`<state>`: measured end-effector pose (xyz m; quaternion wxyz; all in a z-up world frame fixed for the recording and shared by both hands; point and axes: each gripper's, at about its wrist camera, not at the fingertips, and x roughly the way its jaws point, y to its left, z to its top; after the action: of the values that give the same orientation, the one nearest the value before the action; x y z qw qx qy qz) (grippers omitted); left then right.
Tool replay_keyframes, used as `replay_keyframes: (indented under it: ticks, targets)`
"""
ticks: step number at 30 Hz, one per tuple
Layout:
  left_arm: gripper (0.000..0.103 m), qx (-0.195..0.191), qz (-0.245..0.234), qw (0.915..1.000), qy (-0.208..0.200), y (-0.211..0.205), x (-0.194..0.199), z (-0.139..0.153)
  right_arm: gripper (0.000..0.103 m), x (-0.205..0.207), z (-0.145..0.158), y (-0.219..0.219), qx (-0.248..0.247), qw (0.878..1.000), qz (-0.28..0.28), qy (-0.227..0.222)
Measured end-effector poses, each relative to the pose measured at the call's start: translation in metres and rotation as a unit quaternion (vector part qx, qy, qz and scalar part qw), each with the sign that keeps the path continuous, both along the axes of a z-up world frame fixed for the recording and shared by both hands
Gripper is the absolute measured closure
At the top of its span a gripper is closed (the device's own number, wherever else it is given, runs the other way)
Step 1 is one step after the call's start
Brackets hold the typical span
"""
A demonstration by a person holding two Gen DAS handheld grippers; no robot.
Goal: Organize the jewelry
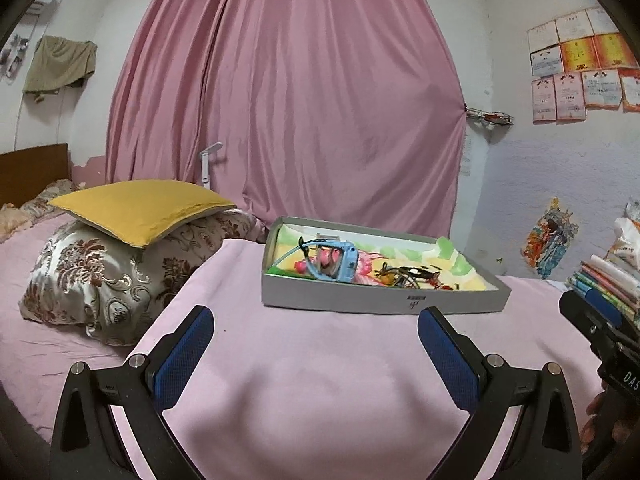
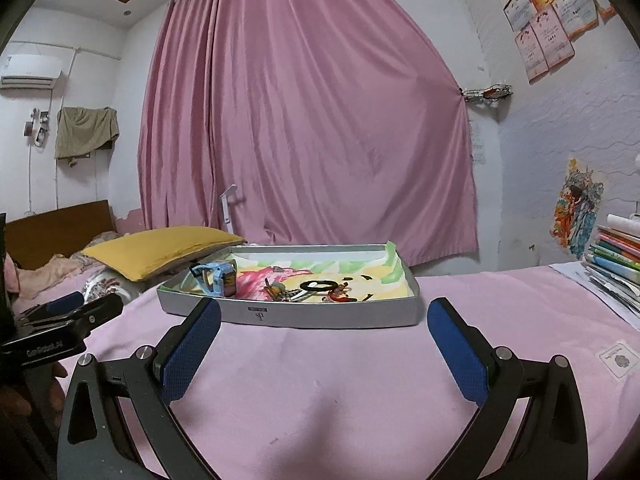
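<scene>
- Two grippers hover over a pink-covered bed (image 1: pixel 320 360), both with fingers spread wide and holding nothing.
- Left gripper (image 1: pixel 316 354) faces a shallow grey tray (image 1: pixel 360 300) lying ahead and slightly to its right; right gripper (image 2: pixel 324 344) has the same tray (image 2: pixel 320 316) almost straight ahead.
- Jewelry sits inside the tray on a painted paper lining: a blue watch (image 1: pixel 334 264) on its edge at the left end, a dark tangle of small pieces (image 1: pixel 408 274) toward the middle and right.
- From the right view, the watch (image 2: pixel 216 276) stands left of centre, with a black ring (image 2: pixel 318 285) and the tangle (image 2: pixel 312 292) beyond the near wall.
- Tray's long axis runs left to right across both views, its near wall between the fingers and the pieces.
- Right gripper looks the nearer to the tangle; the left looks better placed for the watch.
- Any pick likely means reaching up and over the near wall.
- Readable writing: "DAS" on the right gripper's body, seen from the left; "GenRobot" on the left gripper's body, seen from the right. A small mark on the tray's wall is illegible.
</scene>
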<state>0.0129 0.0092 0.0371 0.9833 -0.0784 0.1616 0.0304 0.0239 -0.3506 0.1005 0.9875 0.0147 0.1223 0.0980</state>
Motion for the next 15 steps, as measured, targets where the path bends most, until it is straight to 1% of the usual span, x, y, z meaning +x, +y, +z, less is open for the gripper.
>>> replay_keyframes:
  ticks: [5,7,10,15]
  targets:
    - [0.001,0.018,0.001,0.9998,0.004,-0.004,0.0,-0.007,0.002,0.002,-0.007,-0.002,0.001,1.0,-0.001,0.011]
    - [0.001,0.022,0.002,0.9997,0.005,-0.006,0.001,-0.008,0.002,0.002,-0.006,-0.001,0.001,1.0,-0.001,0.008]
    - [0.001,0.022,0.002,0.9997,0.01,-0.006,0.003,-0.011,0.002,0.001,-0.007,0.001,-0.003,1.0,-0.005,0.007]
    - [0.001,0.02,0.003,0.9998,0.006,-0.006,0.002,-0.011,0.002,-0.004,-0.014,0.005,-0.011,1.0,-0.016,0.008]
